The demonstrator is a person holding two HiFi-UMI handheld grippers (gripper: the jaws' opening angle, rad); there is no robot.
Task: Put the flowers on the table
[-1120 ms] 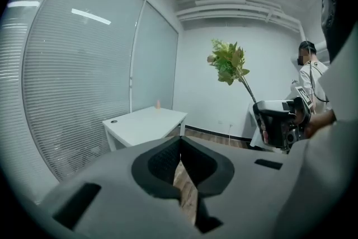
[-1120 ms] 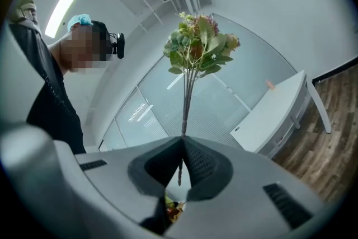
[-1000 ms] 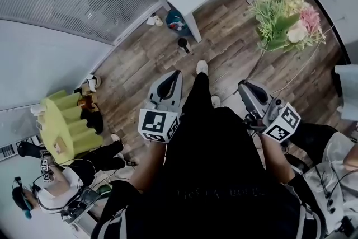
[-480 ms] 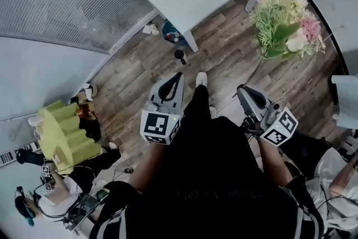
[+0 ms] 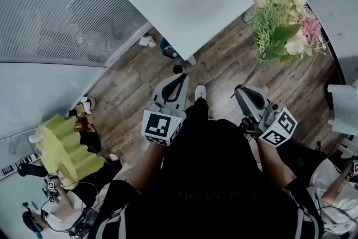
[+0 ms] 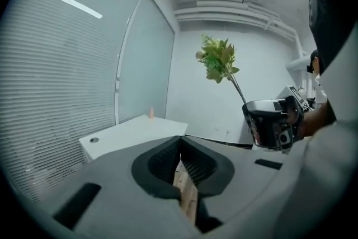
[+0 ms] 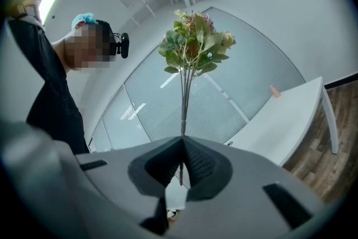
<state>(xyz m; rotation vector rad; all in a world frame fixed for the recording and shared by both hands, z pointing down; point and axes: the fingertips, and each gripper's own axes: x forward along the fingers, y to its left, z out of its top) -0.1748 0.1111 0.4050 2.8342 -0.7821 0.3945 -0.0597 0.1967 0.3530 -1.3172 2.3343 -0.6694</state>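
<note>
Right gripper view: right gripper [image 7: 183, 143] jaws clamp the thin stems; flowers [image 7: 194, 45] stand upright, leafy blooms uppermost, beside the smooth white table [image 7: 291, 112]. Left gripper [image 6: 180, 141] jaws together, empty.

White table [image 5: 196, 3], small pink object [image 6: 150, 113]

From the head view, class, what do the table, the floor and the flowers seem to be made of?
The table: smooth matt white board, probably laminate; even, no grain. The floor: wood or wood-look planks; grain and seams show. The flowers: likely artificial; thin, stiff, wire-like stems.
</note>
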